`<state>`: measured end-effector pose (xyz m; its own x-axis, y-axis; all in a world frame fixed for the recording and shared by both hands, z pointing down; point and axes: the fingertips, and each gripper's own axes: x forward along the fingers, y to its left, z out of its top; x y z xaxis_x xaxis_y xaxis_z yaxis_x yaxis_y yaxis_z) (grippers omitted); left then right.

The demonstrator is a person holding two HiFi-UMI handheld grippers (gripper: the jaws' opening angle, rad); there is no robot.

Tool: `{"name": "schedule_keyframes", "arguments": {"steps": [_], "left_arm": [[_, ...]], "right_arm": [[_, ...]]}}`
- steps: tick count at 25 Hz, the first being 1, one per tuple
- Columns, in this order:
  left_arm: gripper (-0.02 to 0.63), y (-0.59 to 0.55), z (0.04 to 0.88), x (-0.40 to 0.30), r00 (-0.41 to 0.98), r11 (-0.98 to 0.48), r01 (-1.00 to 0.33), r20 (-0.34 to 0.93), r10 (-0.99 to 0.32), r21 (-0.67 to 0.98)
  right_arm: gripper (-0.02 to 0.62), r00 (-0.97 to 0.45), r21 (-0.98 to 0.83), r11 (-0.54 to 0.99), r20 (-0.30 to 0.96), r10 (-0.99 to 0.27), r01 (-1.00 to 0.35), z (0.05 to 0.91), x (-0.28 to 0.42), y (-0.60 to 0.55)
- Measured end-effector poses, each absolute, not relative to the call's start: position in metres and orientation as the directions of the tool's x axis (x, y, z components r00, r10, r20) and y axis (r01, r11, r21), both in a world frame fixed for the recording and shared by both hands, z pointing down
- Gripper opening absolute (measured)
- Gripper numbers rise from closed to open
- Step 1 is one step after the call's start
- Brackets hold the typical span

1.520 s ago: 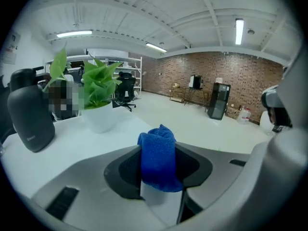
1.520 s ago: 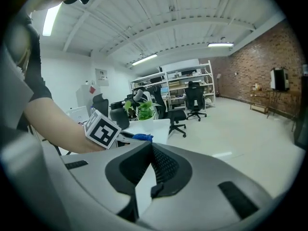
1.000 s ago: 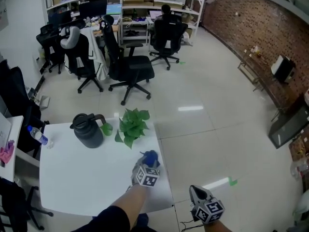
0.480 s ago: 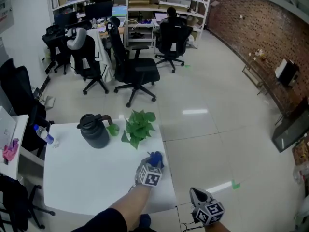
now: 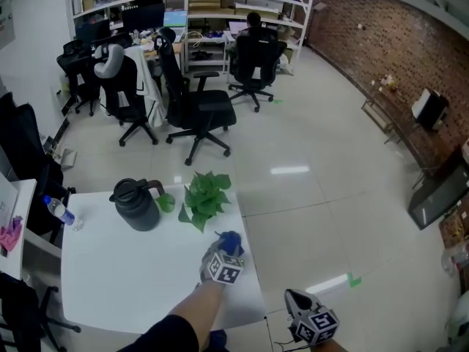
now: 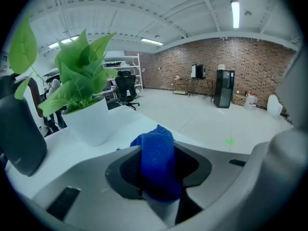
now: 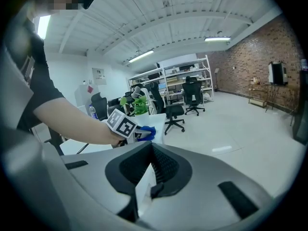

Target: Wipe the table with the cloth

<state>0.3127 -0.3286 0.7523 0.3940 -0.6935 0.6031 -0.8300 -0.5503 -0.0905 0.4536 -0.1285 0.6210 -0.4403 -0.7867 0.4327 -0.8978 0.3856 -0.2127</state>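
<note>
Wiping looked to be in hand: the left gripper point(image 5: 226, 251) was clamped on the blue cloth point(image 5: 231, 238), which sat at the right edge of the table point(image 5: 124, 270), just beside the plant point(image 5: 205, 196). The right gripper point(image 5: 298, 300) hung off the table, jaws together on nothing. Next, I judged, the cloth needed pressing flat and sweeping left across the bare top, clear of the plant.

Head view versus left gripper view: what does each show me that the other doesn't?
Head view only: the full top of the white table, a water bottle left of it, and the right gripper off the table, over the floor. Left gripper view only: the left gripper up close, its fingers shut on the blue cloth. Both: the cloth, the potted plant and the dark jug.
</note>
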Motion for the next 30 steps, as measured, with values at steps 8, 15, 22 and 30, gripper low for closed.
{"name": "schedule_keyframes", "arguments": {"steps": [8,15,22,30], "left_arm": [[0.141,-0.357,0.747,0.311,0.404,-0.55,-0.833,0.617,-0.675,-0.055],[0.14,-0.299,0.733,0.306,0.443,-0.55,-0.835,0.594,-0.672,0.001],[0.14,-0.315,0.752,0.309,0.422,-0.568,-0.821,0.62,-0.661,-0.047],[0.138,-0.38,0.755,0.32,0.409,-0.578,-0.812,0.625,-0.665,-0.083]], "right_arm": [[0.012,-0.425,-0.209,0.371,0.456,-0.782,-0.905,0.625,0.458,-0.121],[0.012,-0.454,-0.218,0.398,0.436,-0.777,-0.891,0.623,0.442,-0.131],[0.012,-0.453,-0.21,0.401,0.432,-0.78,-0.892,0.621,0.44,-0.139],[0.012,-0.395,-0.191,0.346,0.455,-0.798,-0.919,0.626,0.466,-0.132]]}}
